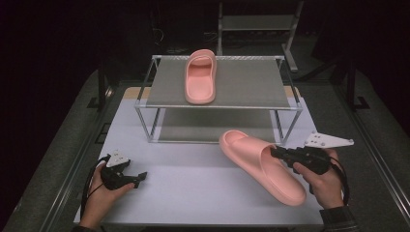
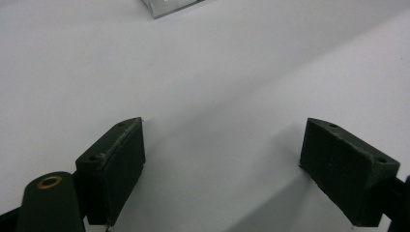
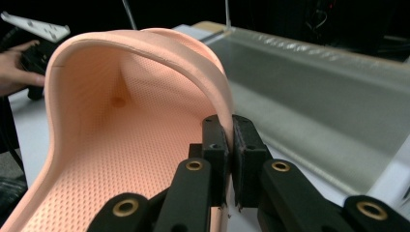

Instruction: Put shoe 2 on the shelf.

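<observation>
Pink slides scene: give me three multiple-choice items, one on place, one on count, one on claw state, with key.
1. Where does the pink foam slide sandal that no claw holds lie?
A. on the top shelf of the metal-framed rack
B. on the rack's lower shelf
C. on the white table beside the left claw

2. How many pink slide sandals are there?
A. one
B. two
C. three

3. How is the right claw set?
A. open above the table
B. shut on nothing
C. shut on the strap edge of the second pink slide sandal

Key: 1 A, the high view shows it lying flat on the upper grey shelf. 2 B, one on the rack and one at the right claw. 3 C, the right gripper view shows both jaws pinching the strap edge; the left claw stands open over the white table.
</observation>
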Motion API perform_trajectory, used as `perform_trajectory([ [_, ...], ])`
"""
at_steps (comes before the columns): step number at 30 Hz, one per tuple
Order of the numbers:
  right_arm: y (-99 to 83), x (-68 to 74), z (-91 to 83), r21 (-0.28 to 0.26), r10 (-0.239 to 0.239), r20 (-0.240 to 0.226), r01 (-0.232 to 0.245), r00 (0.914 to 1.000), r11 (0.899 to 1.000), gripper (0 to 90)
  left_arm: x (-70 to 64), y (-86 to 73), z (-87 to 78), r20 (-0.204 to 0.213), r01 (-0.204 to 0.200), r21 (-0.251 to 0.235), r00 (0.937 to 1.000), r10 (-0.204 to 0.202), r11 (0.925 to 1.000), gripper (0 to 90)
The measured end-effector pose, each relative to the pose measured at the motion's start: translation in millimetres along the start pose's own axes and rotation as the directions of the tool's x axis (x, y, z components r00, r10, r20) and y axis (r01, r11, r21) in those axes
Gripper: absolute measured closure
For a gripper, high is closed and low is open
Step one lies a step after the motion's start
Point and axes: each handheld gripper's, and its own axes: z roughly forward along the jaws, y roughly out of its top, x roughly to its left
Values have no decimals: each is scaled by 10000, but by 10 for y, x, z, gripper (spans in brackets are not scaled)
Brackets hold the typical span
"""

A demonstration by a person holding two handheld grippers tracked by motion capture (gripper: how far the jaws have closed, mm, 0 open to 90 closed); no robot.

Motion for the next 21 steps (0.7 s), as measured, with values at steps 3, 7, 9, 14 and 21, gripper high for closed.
perform_trajectory([
  [3, 131, 0, -75, -184, -139, -42, 138, 9999, 9997, 853, 0, 0, 0, -1, 1, -2, 10000, -1, 10000, 150],
  [7, 316, -17, -180, -450, -212, -117, 206, 9997, 9988, 854, -2, 0, 1, -9, 24, -15, 10000, -24, 10000, 151],
  [9, 410, -28, -230, -596, -290, -86, 284, 9995, 9978, 854, 0, 1, 1, -6, 13, -19, 10000, -13, 10000, 151],
  [14, 634, -92, -316, -904, -361, -6, 359, 9993, 9953, 854, 1, 2, 0, 6, 11, 3, 10000, -11, 10000, 150],
  [21, 924, -270, -313, -1149, -360, 358, 399, 9987, 9926, 854, 1, 1, 1, 9, 14, 5, 10000, -14, 10000, 150],
])
